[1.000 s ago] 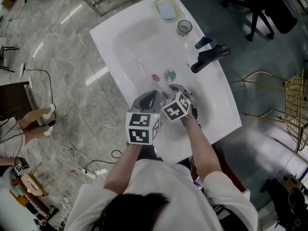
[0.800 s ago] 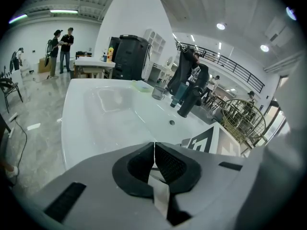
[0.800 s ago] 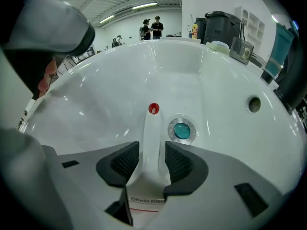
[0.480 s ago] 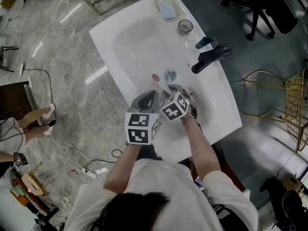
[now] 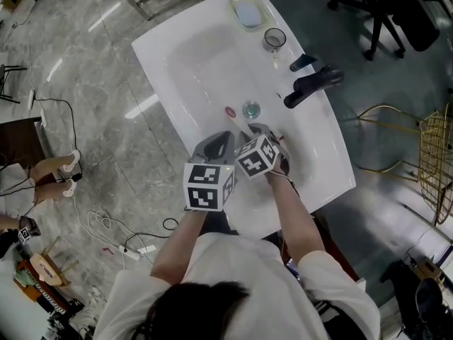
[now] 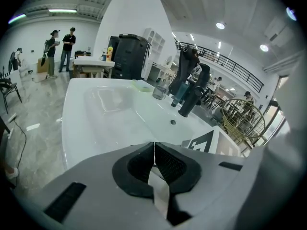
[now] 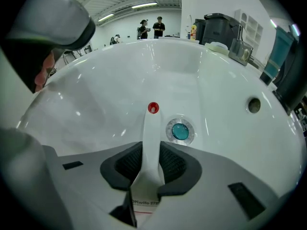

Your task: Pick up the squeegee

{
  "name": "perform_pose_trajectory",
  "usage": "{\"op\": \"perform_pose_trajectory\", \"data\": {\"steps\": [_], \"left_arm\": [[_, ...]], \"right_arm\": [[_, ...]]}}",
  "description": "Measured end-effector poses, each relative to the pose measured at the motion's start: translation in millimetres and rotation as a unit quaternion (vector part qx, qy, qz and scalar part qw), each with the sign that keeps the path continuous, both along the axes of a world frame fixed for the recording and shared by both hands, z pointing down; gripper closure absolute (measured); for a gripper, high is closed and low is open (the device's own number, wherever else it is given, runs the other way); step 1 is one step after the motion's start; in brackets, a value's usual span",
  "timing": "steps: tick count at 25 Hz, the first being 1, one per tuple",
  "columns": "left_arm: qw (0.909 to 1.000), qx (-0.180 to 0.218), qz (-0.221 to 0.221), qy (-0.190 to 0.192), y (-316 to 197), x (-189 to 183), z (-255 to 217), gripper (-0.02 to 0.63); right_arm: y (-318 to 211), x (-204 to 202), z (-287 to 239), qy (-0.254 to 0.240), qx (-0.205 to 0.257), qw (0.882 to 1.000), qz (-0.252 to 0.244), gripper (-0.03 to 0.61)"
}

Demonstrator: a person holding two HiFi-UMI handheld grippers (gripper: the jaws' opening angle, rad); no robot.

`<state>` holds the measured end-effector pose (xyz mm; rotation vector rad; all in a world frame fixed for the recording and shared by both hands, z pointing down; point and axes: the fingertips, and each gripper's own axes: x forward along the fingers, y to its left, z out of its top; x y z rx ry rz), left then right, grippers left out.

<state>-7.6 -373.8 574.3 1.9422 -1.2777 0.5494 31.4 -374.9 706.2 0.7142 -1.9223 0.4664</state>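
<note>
Glossy white basin (image 7: 96, 80) cradles the squeegee (image 7: 152, 123), its smooth white handle and red tip at the round steel drain's (image 7: 180, 131) nine o'clock. The right hand-held gripper (image 7: 151, 164) is closing, pads on the handle. The left hand-held gripper (image 6: 154, 164) is pinched together, empty. Veined grey marble floor (image 5: 85, 83) surrounds.

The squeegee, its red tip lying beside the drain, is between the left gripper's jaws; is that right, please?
Not quite: the squeegee is between the closing jaws of the right gripper; the right gripper view shows it.
</note>
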Motion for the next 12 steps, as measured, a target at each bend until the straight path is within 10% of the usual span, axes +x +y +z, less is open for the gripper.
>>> {"op": "perform_pose_trajectory", "data": {"steps": [12], "left_arm": [[0.9999, -0.002, -0.016, 0.001, 3.0, -9.4, -1.2, 0.584]], "right_arm": [[-0.1, 2.4, -0.5, -0.001, -0.013, 1.000, 0.009, 0.472]]}}
